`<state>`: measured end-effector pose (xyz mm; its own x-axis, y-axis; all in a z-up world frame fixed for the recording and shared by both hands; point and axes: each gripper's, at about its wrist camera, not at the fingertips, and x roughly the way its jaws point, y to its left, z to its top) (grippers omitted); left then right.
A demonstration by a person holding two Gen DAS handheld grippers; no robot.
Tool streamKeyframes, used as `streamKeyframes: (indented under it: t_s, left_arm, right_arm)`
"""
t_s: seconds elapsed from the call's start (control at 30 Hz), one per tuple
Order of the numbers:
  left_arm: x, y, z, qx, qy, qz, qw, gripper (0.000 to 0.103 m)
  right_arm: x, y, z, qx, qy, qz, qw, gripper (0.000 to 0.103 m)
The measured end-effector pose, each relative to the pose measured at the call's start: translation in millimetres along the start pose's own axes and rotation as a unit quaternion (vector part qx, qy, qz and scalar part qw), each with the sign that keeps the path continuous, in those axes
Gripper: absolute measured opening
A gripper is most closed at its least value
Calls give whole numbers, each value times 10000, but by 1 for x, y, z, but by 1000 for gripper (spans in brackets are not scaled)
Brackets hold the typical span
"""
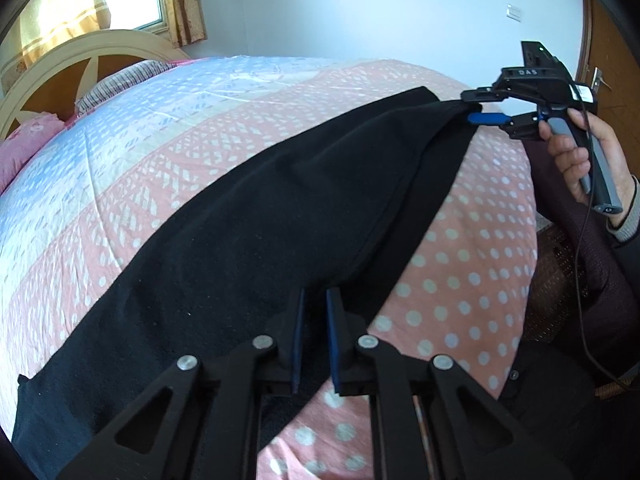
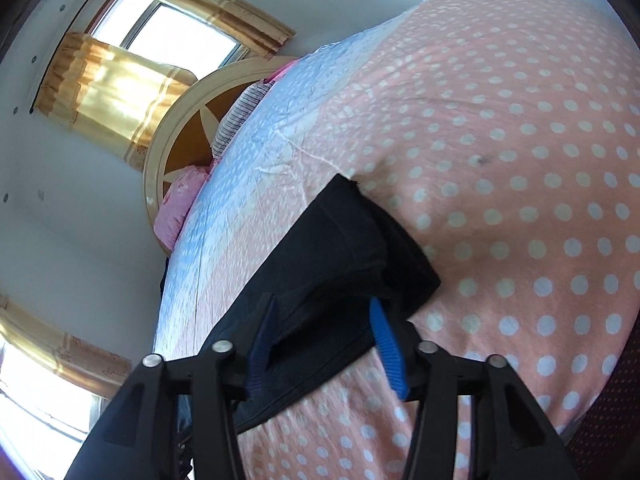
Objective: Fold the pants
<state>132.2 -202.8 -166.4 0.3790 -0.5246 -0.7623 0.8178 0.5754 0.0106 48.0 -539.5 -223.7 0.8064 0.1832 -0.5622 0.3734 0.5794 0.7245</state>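
Black pants [image 1: 256, 216] lie stretched across the pink dotted bedspread [image 1: 460, 248]. My left gripper [image 1: 316, 300] is at the pants' near edge, its blue pads a narrow gap apart with the cloth's edge running between them. My right gripper [image 1: 478, 108] is at the far end of the pants, its jaws wide apart around the hem. In the right wrist view the right gripper [image 2: 324, 312] stands open with the dark hem end [image 2: 352, 248] between its blue pads [image 2: 386, 340], not pinched.
A bed with a pink, white and blue cover [image 2: 500, 128] fills both views. A round headboard [image 1: 84, 56] and pillows [image 1: 28, 140] are at the far end. Curtained windows [image 2: 132, 64] are on the wall. A door [image 1: 608, 64] is at right.
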Motion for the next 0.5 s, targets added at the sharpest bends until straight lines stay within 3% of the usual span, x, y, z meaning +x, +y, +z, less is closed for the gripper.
streamKeyframes:
  t_s: [0.23,0.3,0.4,0.5]
  left_arm:
    - [0,-5,2,166,1,39,9999,5]
    - [0,-9,3,282,-16,55,9996,5]
    - [3,-11,3,325,2,82,9994,5]
    - [4,-10,3,299,-33,96,9995,3]
  right_arm:
    - [0,-8,0,-2,-36,39,10000,52]
    - [2,-8,2,-55,-30,-50,10000,33]
    - [3,-11,4,-136,-72,-154,9998,14]
    - [2,-3,6,-291,-176,-108,9994,11]
